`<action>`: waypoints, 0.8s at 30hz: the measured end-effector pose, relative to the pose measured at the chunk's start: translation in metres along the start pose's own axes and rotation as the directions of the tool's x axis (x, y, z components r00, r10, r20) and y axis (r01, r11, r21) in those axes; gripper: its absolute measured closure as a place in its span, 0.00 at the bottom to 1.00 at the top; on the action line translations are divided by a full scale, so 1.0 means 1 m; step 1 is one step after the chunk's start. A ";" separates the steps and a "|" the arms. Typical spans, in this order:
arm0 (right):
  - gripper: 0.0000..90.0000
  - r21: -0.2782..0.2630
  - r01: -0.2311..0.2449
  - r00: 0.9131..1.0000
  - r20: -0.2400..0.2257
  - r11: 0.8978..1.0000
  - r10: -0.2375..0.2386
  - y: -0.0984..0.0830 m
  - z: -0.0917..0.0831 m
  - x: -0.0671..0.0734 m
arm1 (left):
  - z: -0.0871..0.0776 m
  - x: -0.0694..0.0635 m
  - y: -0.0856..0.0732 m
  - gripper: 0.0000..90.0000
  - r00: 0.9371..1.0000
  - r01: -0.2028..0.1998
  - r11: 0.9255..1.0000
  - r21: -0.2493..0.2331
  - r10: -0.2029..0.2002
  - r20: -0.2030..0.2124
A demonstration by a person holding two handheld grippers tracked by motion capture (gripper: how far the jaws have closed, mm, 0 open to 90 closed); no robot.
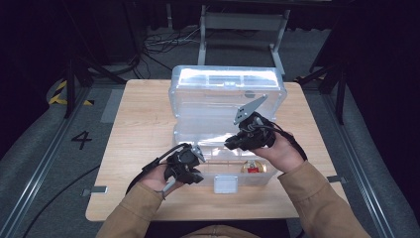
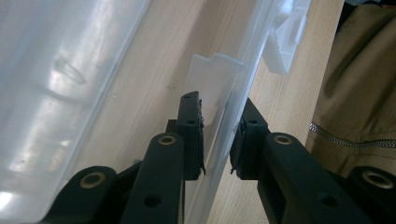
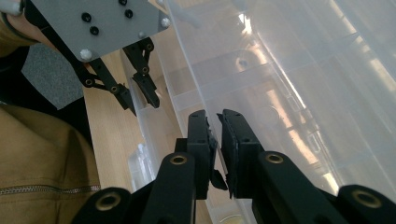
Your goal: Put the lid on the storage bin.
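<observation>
High view: I see the clear plastic box (image 1: 225,148) lying open at the middle of the wooden table (image 1: 138,119), its lid (image 1: 228,94) thrown back toward 12 o'clock. My left gripper (image 1: 190,166) stands at the box's front wall, near 7 o'clock of the tray. In the left gripper view, its jaws straddle that clear wall (image 2: 219,135), one pad on each side; the near pad lies against the plastic, but I cannot tell whether both pads press. My right gripper (image 1: 237,141) hangs over the tray's inside, toward 3 o'clock. In the right gripper view, its jaws stand almost together with a thin gap and nothing visible between them. A small red-and-gold object (image 1: 253,167) sits in the tray at 5 o'clock, and a white latch (image 1: 226,184) projects from the front wall at 6 o'clock.
</observation>
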State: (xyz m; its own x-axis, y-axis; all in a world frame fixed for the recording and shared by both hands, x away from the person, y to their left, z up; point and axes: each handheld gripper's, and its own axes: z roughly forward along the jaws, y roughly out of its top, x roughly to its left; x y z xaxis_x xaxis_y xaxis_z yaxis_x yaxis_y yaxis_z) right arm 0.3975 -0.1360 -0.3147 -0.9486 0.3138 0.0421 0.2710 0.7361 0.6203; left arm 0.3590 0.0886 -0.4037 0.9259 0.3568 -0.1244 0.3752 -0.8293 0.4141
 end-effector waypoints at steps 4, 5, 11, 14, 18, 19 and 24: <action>0.92 0.002 0.004 1.000 0.003 1.000 -0.004 -0.001 0.000 0.001 | 0.000 0.000 0.000 0.85 1.000 -0.007 1.000 0.000 0.007 -0.004; 0.92 0.001 0.007 1.000 0.005 1.000 -0.007 -0.001 0.001 0.002 | 0.000 0.000 0.000 0.85 1.000 -0.008 1.000 0.001 0.008 -0.004; 0.92 -0.001 0.009 1.000 0.008 1.000 -0.009 -0.002 0.001 0.002 | 0.000 0.000 0.000 0.85 1.000 -0.010 1.000 -0.002 0.010 -0.004; 0.92 -0.001 0.006 1.000 0.009 1.000 -0.006 -0.002 0.001 0.003 | 0.000 0.000 0.000 0.85 1.000 -0.010 1.000 -0.002 0.010 -0.003; 0.92 -0.004 0.011 1.000 0.017 1.000 -0.010 -0.003 0.000 0.003 | 0.000 0.000 0.000 0.85 1.000 -0.004 1.000 0.003 0.004 -0.002; 0.92 -0.004 0.010 1.000 0.018 1.000 -0.010 -0.003 0.000 0.003 | 0.000 0.001 0.001 0.85 1.000 -0.006 1.000 0.003 0.006 -0.002; 0.92 -0.007 0.017 1.000 0.024 1.000 -0.017 -0.003 0.000 0.004 | 0.000 0.001 0.001 0.85 1.000 0.003 1.000 0.009 -0.003 0.003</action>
State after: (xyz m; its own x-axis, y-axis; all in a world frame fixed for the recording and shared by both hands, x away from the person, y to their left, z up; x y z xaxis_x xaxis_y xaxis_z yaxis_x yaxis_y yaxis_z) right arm 0.3933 -0.1370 -0.3166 -0.9487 0.3158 0.0131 0.2539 0.7370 0.6264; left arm 0.3600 0.0883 -0.4033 0.9249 0.3579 -0.1280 0.3782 -0.8321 0.4058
